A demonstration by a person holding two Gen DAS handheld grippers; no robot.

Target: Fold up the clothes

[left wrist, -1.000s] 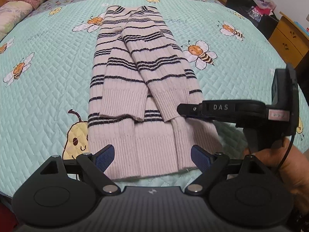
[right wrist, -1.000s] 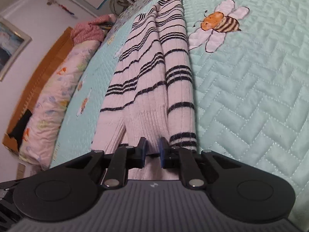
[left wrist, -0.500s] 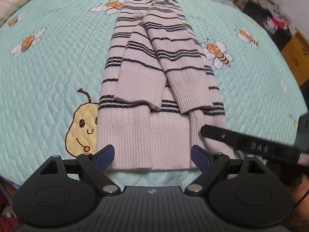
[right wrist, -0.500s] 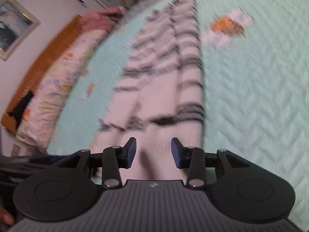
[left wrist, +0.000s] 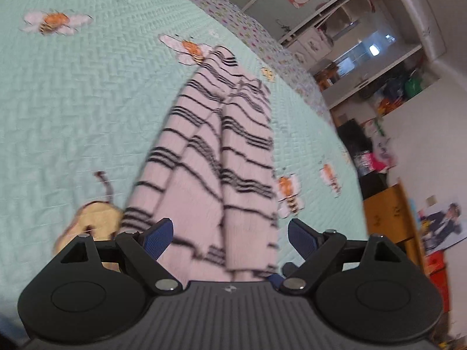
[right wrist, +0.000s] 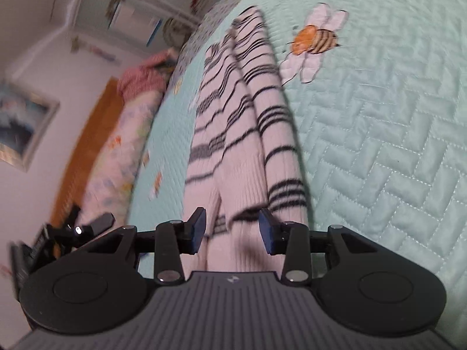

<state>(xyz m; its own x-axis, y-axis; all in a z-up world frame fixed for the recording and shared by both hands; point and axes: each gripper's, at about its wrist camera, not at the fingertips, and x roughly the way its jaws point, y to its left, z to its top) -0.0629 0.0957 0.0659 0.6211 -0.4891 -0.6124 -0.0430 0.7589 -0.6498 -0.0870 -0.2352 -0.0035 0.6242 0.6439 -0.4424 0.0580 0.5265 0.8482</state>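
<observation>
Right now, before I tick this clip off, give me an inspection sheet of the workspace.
Surface: mint quilted bedspread with bee and pear prints.
Job's things: striped sweater lying flat, both sleeves folded over its body.
Clutter: pink-red bundle by the pillows at the head of the bed.
Grippers: left gripper open wide above the sweater's hem; right gripper partly open, nothing pinched.
Cables: nothing seen.
Surroundings: wooden cabinet, shelves, framed picture.

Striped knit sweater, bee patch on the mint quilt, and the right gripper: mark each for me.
Pink black-striped knit sweater (right wrist: 274,134): right wrist view, on the folded sleeve.
Orange bee patch (right wrist: 316,39): right wrist view, on its striped body.
Right gripper (right wrist: 232,230): right wrist view, midway between the open blue-padded fingertips.
</observation>
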